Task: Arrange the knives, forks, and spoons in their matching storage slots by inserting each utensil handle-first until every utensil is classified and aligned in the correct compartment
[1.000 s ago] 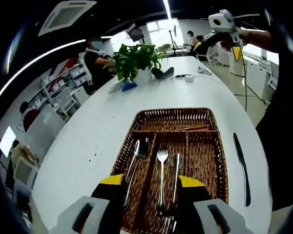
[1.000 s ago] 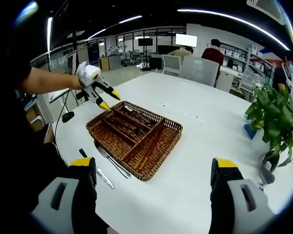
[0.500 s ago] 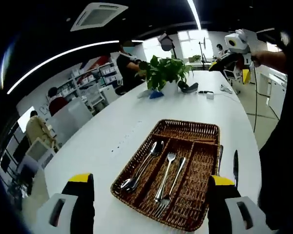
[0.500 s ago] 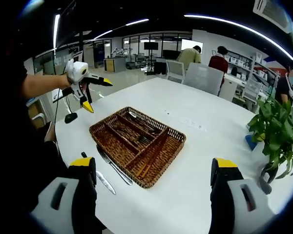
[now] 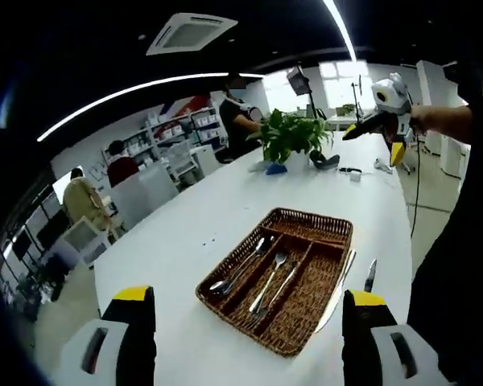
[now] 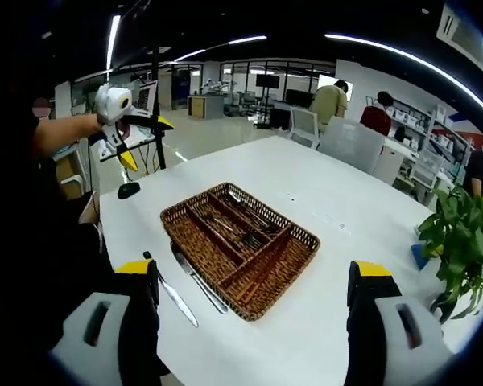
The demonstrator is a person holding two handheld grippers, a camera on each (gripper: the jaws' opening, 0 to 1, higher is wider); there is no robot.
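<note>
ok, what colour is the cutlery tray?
Brown woven wicker tray, clearest in the right gripper view.

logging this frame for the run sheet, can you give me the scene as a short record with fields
surface: white table
container: brown wicker cutlery tray with long compartments
in tray: spoon, fork and another utensil lying in the compartments
outside tray: two knives on the table beside the tray's long side
left tongs: open, empty, held above the table
right tongs: open, empty, held above the table
background: potted plant at the far end
</note>
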